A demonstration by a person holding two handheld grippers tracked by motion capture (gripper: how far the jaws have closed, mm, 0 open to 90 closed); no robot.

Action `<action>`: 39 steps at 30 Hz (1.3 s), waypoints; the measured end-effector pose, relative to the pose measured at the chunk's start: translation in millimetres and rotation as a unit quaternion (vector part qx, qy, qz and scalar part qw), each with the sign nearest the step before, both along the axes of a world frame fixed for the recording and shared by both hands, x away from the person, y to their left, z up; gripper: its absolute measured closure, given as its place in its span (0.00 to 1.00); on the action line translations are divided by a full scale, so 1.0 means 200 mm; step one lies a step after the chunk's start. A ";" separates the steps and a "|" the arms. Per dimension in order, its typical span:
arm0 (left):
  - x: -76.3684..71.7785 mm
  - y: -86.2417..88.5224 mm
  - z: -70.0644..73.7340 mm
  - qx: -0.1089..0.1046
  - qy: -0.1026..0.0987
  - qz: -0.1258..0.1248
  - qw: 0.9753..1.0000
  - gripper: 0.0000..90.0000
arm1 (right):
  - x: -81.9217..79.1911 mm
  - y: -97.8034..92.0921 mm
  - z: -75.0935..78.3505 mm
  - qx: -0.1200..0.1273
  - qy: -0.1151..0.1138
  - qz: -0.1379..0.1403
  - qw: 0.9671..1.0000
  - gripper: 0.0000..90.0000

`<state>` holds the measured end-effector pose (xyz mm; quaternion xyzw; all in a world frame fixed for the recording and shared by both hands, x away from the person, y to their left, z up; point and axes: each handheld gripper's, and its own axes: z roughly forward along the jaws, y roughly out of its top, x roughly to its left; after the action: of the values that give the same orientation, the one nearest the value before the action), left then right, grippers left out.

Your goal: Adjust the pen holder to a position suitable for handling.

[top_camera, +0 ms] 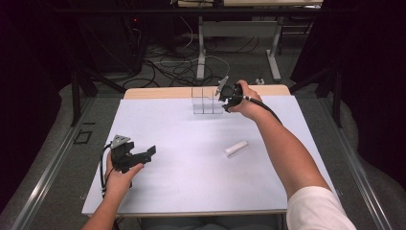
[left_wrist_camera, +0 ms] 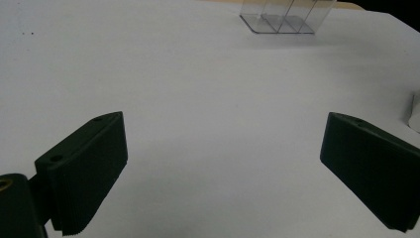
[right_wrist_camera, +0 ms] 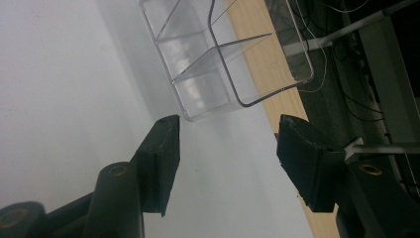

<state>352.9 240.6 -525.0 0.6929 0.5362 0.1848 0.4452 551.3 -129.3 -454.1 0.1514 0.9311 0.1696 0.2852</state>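
At the table's twelve o'clock edge, the right gripper [top_camera: 225, 98], jaws apart and empty, neared the clear box [top_camera: 207, 100], which a careless nudge could push off; the left gripper [top_camera: 143, 155] sat spread wide.

We see a white table [top_camera: 182, 182] carrying 1 clear divided box [top_camera: 207, 101] and 1 white block [top_camera: 237, 148].

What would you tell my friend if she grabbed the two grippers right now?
Left gripper: open, holding nothing, low over the near left of the white table.
Right gripper: open, holding nothing, right beside the clear divided box at the far edge.
White stick-shaped block: lying loose right of the middle.
Done: box compartments look empty.
Left: probably pick up the block and put it in the box.
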 end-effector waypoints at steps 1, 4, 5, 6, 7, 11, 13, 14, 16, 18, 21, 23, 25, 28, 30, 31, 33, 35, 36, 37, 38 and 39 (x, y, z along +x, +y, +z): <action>0.00 0.00 0.00 -0.001 0.000 0.000 1.000 0.05 | 0.00 0.00 0.00 0.000 0.000 0.000 1.000 0.46; 0.00 -0.01 0.00 -0.002 0.000 -0.004 1.000 0.05 | 0.02 0.02 0.01 -0.006 -0.004 0.014 1.000 0.44; 0.00 -0.01 0.00 -0.002 0.000 -0.005 1.000 0.05 | 0.03 0.02 0.01 -0.007 -0.005 0.024 1.000 0.44; 0.00 -0.01 0.00 -0.002 0.000 -0.005 1.000 0.05 | 0.03 0.03 0.01 -0.005 -0.010 0.025 1.000 0.44; 0.00 -0.01 0.00 -0.002 0.001 -0.006 1.000 0.05 | 0.03 0.04 0.01 -0.009 -0.012 0.032 0.999 0.43; 0.00 -0.01 0.00 0.000 0.002 -0.007 1.000 0.05 | 0.05 0.07 0.04 -0.037 -0.007 0.026 0.999 0.44; 0.00 -0.01 0.00 -0.001 0.002 -0.007 1.000 0.05 | 0.06 0.08 0.02 -0.011 -0.024 0.036 0.999 0.44; 0.00 -0.01 0.00 -0.004 0.002 -0.007 1.000 0.05 | 0.06 0.09 0.01 0.000 -0.023 0.034 0.999 0.46; 0.00 -0.01 0.00 -0.005 0.003 -0.007 1.000 0.05 | 0.07 0.10 0.00 -0.006 -0.025 0.044 0.999 0.48; 0.00 -0.01 0.00 -0.005 0.003 -0.008 1.000 0.05 | 0.08 0.12 -0.01 -0.007 -0.029 0.055 0.998 0.50; 0.00 -0.01 0.00 -0.008 0.001 -0.008 1.000 0.05 | 0.08 0.13 -0.01 -0.011 -0.018 0.062 0.998 0.52; 0.00 -0.01 0.00 -0.008 0.000 -0.008 1.000 0.05 | 0.09 0.15 -0.02 -0.001 -0.024 0.068 0.997 0.53; 0.00 -0.01 0.00 -0.008 0.000 -0.009 1.000 0.05 | 0.09 0.16 -0.02 -0.006 -0.027 0.073 0.997 0.54; 0.00 -0.01 0.00 -0.008 0.000 -0.009 1.000 0.05 | 0.09 0.18 -0.03 -0.007 -0.032 0.082 0.996 0.55; 0.00 -0.01 0.00 -0.009 0.000 -0.011 1.000 0.05 | 0.09 0.18 -0.03 -0.001 -0.028 0.082 0.996 0.56; 0.00 -0.01 0.00 -0.009 0.000 -0.011 1.000 0.05 | 0.09 0.19 -0.04 0.001 -0.027 0.083 0.996 0.56; 0.00 -0.01 0.00 -0.007 0.001 -0.013 1.000 0.05 | 0.09 0.19 -0.04 0.003 -0.027 0.082 0.996 0.56; 0.00 -0.02 0.00 -0.007 0.001 -0.014 1.000 0.05 | 0.09 0.20 -0.04 0.003 -0.027 0.087 0.996 0.56; 0.01 -0.02 0.00 -0.007 0.001 -0.014 1.000 0.05 | 0.10 0.20 -0.04 0.003 -0.027 0.093 0.995 0.56; 0.01 -0.02 0.00 -0.007 0.001 -0.014 1.000 0.05 | 0.09 0.21 -0.05 0.004 -0.026 0.089 0.996 0.56; 0.01 -0.02 0.00 -0.007 0.001 -0.014 1.000 0.05 | 0.10 0.21 -0.06 0.009 -0.033 0.096 0.995 0.56; 0.01 -0.01 0.00 -0.007 0.001 -0.014 1.000 0.05 | 0.10 0.21 -0.06 0.002 -0.025 0.095 0.995 0.57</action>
<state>354.0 237.8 -524.9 0.6972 0.5286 0.1742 0.4518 570.9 -87.1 -465.5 0.0588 0.9336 0.2014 0.2905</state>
